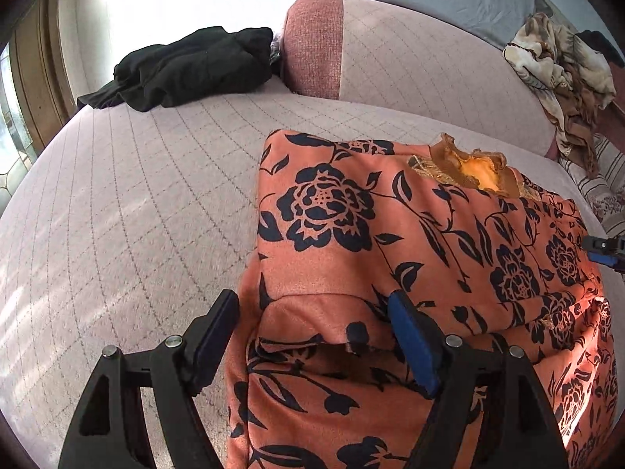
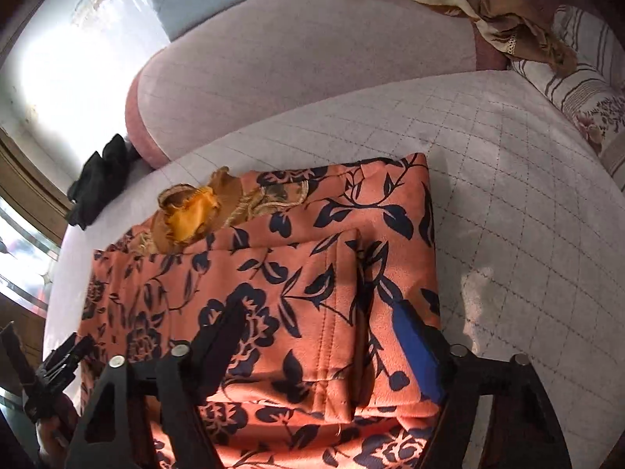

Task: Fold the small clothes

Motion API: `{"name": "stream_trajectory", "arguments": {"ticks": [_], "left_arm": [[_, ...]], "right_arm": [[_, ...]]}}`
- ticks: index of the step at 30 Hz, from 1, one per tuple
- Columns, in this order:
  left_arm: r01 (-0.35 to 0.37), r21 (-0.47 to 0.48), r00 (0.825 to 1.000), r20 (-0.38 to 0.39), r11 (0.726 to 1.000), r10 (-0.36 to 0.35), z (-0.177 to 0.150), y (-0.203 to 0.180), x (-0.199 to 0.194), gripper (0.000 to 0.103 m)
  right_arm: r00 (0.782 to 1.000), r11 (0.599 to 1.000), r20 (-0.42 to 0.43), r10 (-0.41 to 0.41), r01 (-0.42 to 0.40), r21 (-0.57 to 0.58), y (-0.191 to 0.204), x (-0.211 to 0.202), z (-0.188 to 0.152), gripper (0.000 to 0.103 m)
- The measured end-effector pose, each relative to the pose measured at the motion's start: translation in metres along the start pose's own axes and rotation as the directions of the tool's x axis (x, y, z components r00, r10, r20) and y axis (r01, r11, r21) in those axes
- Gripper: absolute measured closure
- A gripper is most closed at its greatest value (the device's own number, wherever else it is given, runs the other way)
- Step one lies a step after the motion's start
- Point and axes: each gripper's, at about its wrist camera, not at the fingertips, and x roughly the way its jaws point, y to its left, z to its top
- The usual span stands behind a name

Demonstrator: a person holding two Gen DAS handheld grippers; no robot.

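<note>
An orange garment with dark floral print (image 1: 410,242) lies partly folded on the pink quilted sofa seat (image 1: 136,203); its frilly brown-and-yellow collar (image 1: 468,168) points to the backrest. My left gripper (image 1: 312,312) is open, its fingers either side of the garment's near left fold. In the right wrist view the garment (image 2: 273,273) fills the middle and my right gripper (image 2: 324,324) is open over its folded right edge. The right gripper also shows at the edge of the left wrist view (image 1: 605,250), and the left gripper in the right wrist view (image 2: 58,367).
A black garment (image 1: 183,66) lies at the seat's far left by the armrest (image 1: 312,43). A crumpled beige and brown cloth pile (image 1: 562,74) sits on the backrest at the right. A striped floral cushion (image 2: 586,90) lies at the far right.
</note>
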Motion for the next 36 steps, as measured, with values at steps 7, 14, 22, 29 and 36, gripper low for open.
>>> {"name": "stream_trajectory", "arguments": {"ticks": [7, 14, 22, 29, 36], "left_arm": [[0.043, -0.032, 0.999, 0.017, 0.999, -0.043, -0.005, 0.011, 0.002, 0.023], [0.058, -0.075, 0.996, 0.069, 0.996, -0.053, 0.0, 0.017, -0.019, 0.023], [0.007, -0.032, 0.998, 0.06, 0.999, -0.005, 0.01, 0.015, -0.011, 0.023], [-0.004, -0.031, 1.0, 0.0, 1.0, 0.004, 0.0, 0.016, 0.011, 0.022], [-0.009, -0.038, 0.991, 0.134, 0.999, 0.015, 0.007, 0.018, -0.019, 0.022]], "right_arm": [[0.989, 0.967, 0.045, -0.139, 0.146, -0.21, 0.024, -0.001, 0.001, 0.092], [0.963, 0.954, 0.135, -0.234, 0.254, -0.16, 0.004, -0.005, 0.002, 0.096], [0.984, 0.998, 0.173, 0.051, -0.054, 0.014, -0.015, -0.037, -0.005, 0.005], [0.996, 0.992, -0.057, -0.064, 0.057, -0.115, 0.006, 0.034, -0.005, 0.084], [0.963, 0.924, 0.19, -0.191, 0.242, -0.296, 0.043, -0.01, -0.01, 0.094]]}}
